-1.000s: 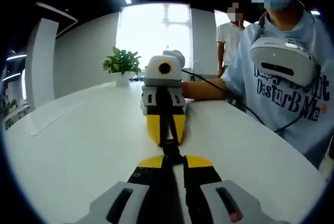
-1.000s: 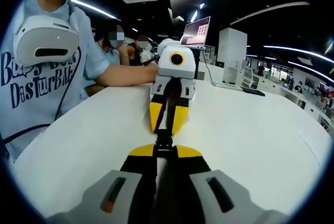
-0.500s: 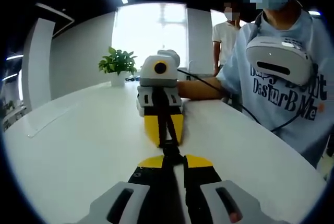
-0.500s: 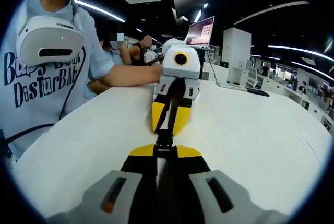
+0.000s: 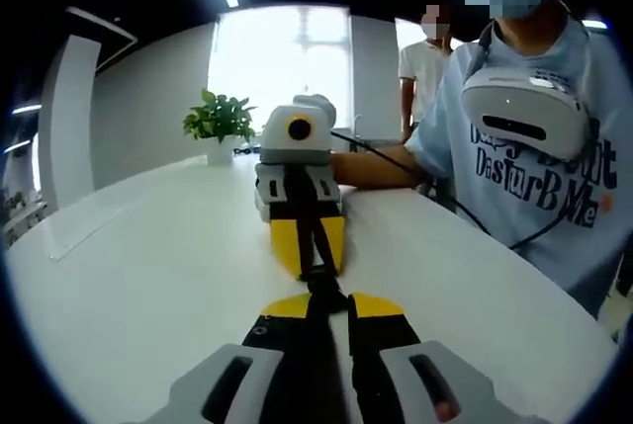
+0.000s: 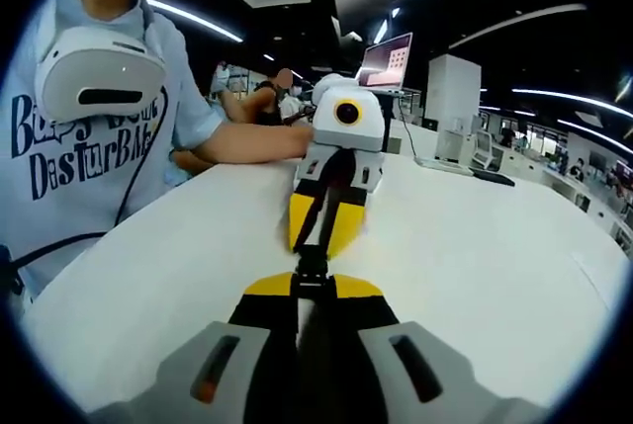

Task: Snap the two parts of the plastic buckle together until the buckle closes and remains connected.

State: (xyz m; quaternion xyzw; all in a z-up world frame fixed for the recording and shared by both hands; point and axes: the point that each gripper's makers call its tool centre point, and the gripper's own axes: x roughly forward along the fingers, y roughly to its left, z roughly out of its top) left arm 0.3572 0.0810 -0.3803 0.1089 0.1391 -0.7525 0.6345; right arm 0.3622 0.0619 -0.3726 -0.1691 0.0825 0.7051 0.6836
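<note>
In the left gripper view, the left gripper [image 5: 326,303] is seen with its yellow-tipped jaws drawn together on a black webbing strap [image 5: 318,340] that runs between them. Just beyond the tips, the black plastic buckle [image 5: 321,281] is held above the white table [image 5: 148,286], its two parts meeting end to end; whether they are latched cannot be told. The right gripper [image 5: 310,256] is faced from the far side, its jaws likewise pressed together on the strap [image 5: 309,221] leading into the buckle.

In the right gripper view, the same arrangement is seen reversed: the right gripper [image 6: 299,286] is clamped on its strap, the buckle [image 6: 311,268] sits between the two sets of tips, and the left gripper [image 6: 318,236] is opposite. A potted plant [image 5: 220,126] stands far back on the table, and a laptop [image 6: 386,60] is seen in the background. A person in a light blue printed T-shirt [image 5: 534,167] with a white headset [image 5: 519,120] hung at the chest is seen at the table edge.
</note>
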